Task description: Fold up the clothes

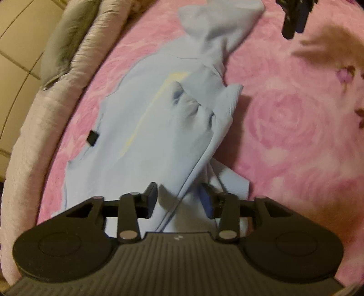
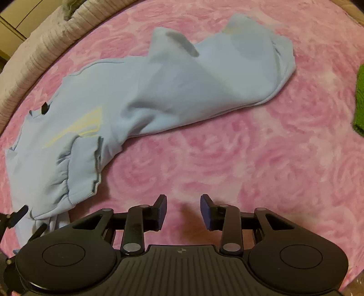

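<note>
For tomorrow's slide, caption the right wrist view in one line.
Open right gripper hovers over the pink rose-patterned blanket, beside a crumpled light-blue sweatshirt.

Left gripper (image 1: 179, 198) is sitting at 6 o'clock, jaws parted around a fold of the light blue sweatshirt (image 1: 145, 118). Sweatshirt is lying on the pink rose blanket (image 1: 284, 118), stretching toward 12 o'clock. Right gripper (image 1: 294, 16) is showing at 1 o'clock.

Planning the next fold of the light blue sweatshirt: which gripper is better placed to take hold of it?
Left. The left gripper already has the sweatshirt fabric between its open jaws. The right gripper is open over bare pink blanket, off to the garment's side.
</note>
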Available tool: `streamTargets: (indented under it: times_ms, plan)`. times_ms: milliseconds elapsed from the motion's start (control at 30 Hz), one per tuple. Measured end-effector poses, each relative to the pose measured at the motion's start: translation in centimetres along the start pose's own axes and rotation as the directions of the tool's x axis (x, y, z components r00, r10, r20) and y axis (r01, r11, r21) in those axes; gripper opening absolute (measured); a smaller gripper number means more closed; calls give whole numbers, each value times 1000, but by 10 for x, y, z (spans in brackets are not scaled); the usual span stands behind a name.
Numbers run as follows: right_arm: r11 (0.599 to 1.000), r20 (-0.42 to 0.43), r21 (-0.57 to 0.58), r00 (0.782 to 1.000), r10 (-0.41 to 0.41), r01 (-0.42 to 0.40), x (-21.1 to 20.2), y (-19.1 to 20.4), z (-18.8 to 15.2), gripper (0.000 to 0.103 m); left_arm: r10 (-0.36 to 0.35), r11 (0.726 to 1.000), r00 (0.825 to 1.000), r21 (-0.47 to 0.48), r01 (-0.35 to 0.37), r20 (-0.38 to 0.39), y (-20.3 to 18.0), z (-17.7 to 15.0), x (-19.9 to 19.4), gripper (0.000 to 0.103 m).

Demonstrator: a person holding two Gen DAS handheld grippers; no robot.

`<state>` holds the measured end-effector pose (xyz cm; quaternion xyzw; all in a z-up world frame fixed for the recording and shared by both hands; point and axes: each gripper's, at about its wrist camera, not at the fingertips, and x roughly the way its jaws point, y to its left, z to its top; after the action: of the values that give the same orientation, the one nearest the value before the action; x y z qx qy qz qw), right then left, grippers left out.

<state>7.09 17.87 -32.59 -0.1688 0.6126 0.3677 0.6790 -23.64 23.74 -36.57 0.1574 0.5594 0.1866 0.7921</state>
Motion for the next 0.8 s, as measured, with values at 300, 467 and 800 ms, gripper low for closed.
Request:
streamTargets:
  times_ms: [300,467,800]
  plan:
    - [997,-26,-47,998,57,-58,8,21,-4,37,227,646,974,-744,-171,-26,170,-83,-61,0]
    - [989,-51,-115,994,92,-98,14,49,-17,37,154,606,988,-789,-102,-9,183,-114,-68,0]
    - [989,-60,-55,989,133,-137,29,77,-28,43,-11,553,997,-830,72,79,198,-154,-71,30]
